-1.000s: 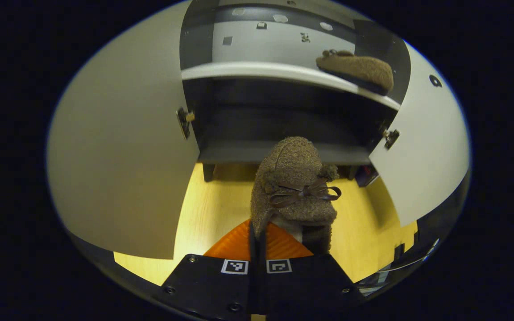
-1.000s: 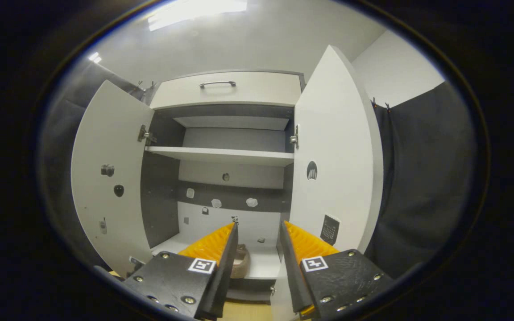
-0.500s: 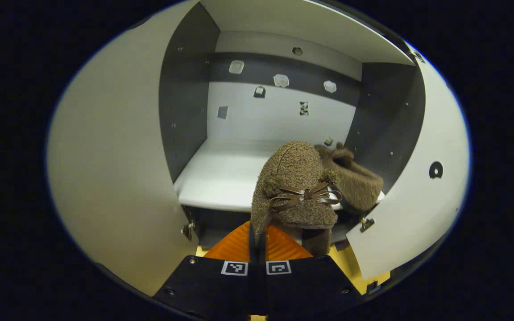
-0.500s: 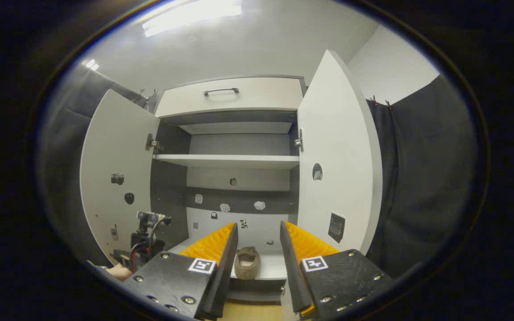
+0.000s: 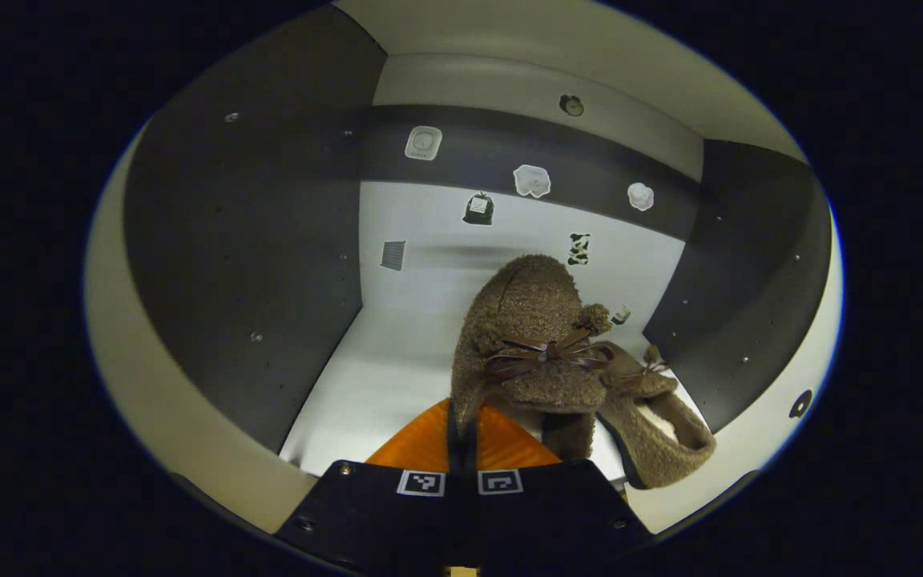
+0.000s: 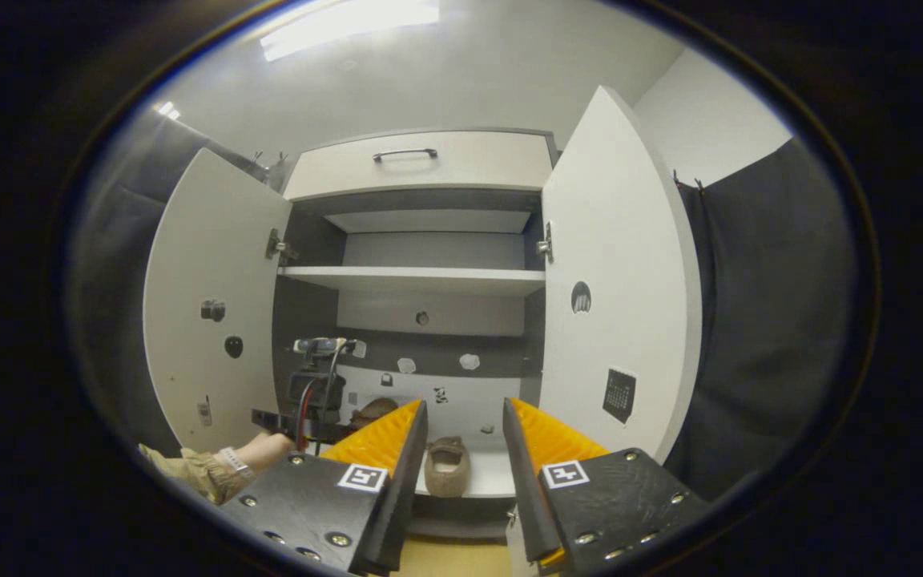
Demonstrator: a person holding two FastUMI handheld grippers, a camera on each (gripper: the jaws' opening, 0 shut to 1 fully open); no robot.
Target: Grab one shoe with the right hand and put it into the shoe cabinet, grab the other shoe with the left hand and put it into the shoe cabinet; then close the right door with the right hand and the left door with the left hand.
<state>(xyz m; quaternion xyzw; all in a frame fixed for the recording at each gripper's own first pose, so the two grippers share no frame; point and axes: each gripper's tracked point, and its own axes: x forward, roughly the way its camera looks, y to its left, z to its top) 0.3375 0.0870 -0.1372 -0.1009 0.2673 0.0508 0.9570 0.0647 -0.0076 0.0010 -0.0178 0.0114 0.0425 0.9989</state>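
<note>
My left gripper [image 5: 461, 410] is shut on the heel of a brown fuzzy shoe [image 5: 530, 336] with a bow, holding it above the white lower shelf [image 5: 381, 361] inside the shoe cabinet. The other brown shoe [image 5: 654, 421] lies on that shelf to the right, close beside the held one. In the right gripper view, my right gripper [image 6: 465, 417] stands open in front of the cabinet with nothing between its fingers. That view also shows the resting shoe [image 6: 447, 466] on the shelf, and the left gripper [image 6: 313, 393] with a hand reaching in from the left.
Both cabinet doors stand wide open: left door [image 6: 213, 304], right door [image 6: 618, 280]. A higher shelf [image 6: 421, 279] crosses the cabinet, and a drawer with a handle [image 6: 405, 152] tops it. Dark cloth [image 6: 766, 320] hangs to the right. Yellow wood floor [image 6: 453, 561] lies below.
My left gripper has carried its shoe up from floor height and forward into the lower compartment, next to the resting shoe. The right gripper has barely moved and stays open.
</note>
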